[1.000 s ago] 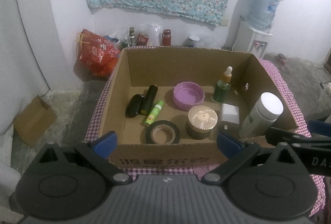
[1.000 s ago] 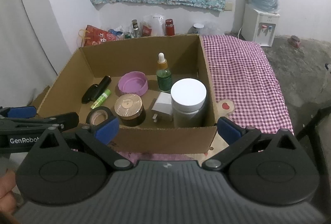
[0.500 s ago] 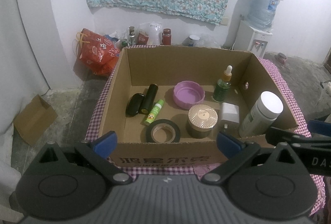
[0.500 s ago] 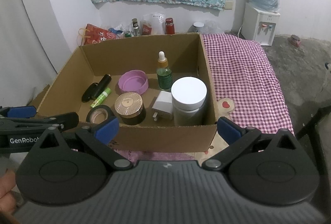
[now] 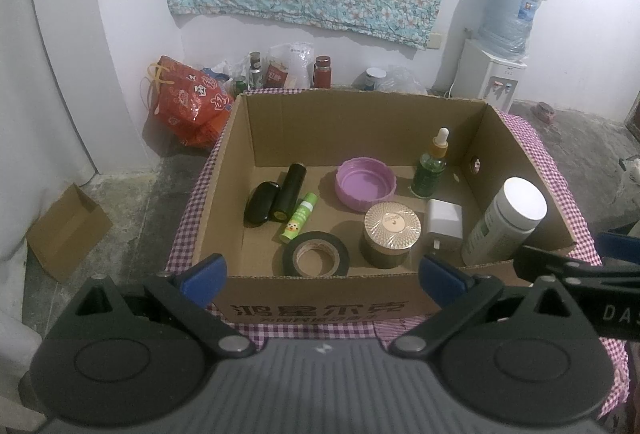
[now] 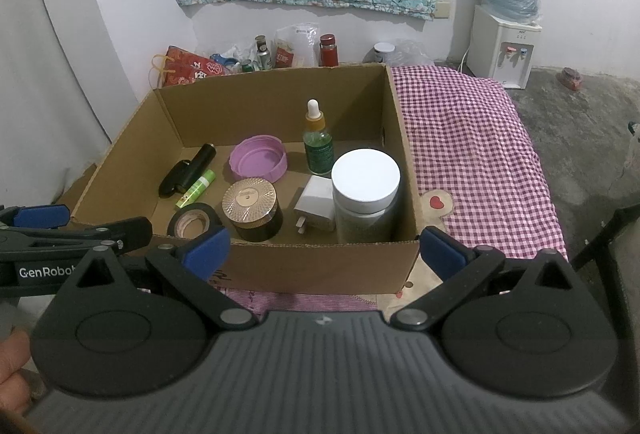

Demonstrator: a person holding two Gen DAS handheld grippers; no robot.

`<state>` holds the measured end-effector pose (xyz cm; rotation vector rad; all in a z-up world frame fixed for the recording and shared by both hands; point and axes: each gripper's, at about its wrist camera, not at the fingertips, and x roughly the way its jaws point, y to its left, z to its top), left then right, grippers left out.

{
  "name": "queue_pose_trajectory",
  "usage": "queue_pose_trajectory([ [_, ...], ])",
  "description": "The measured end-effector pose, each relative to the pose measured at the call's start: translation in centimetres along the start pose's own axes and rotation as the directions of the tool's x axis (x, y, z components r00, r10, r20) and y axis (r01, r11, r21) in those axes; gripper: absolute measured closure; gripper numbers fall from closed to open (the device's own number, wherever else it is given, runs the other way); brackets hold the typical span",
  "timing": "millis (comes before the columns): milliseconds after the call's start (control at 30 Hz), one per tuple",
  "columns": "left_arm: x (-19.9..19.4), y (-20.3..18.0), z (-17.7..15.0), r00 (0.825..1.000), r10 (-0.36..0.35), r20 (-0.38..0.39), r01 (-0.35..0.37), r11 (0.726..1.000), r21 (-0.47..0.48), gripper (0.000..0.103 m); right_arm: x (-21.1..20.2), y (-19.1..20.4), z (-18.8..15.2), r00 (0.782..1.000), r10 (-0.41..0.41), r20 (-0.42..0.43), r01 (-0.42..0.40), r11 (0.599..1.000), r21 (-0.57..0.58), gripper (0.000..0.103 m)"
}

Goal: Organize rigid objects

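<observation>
Two hand-held grippers hovered just in front of an open cardboard box (image 5: 320,308) that sat on a purple checked cloth (image 6: 472,137). The left hand-held gripper (image 5: 322,270) and the right hand-held gripper (image 6: 324,248) were both spread wide and held nothing.

Every item lay inside the box: a roll of black tape (image 5: 315,253), a round jar with a gold lid (image 5: 392,234), a white charger plug (image 5: 443,222), a tall white-capped bottle (image 6: 366,189) in the near right corner, a green dropper bottle (image 6: 318,145), a purple lid (image 5: 366,183), a small green tube (image 5: 299,218) and two black cases (image 5: 276,197).

All looked stiff and light. The dropper bottle was probably glass and breakable, best pinched around its body. The tall bottle's smooth sides might slip; gripping below the cap seemed safest.

The box's near wall hid the lower parts of the tape and jar. The printed labels were too small to read.
</observation>
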<state>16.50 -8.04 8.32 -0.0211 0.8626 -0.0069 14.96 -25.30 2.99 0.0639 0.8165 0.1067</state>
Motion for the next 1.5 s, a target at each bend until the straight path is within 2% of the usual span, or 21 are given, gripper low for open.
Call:
queue_pose_trajectory([
  [1500,-0.25,-0.08,0.1,1.0,0.003,0.005,-0.003,1.0,0.002,0.0,-0.36,0.15,0.08,1.0,0.001,0.003,-0.001,1.0,0.003,0.001],
])
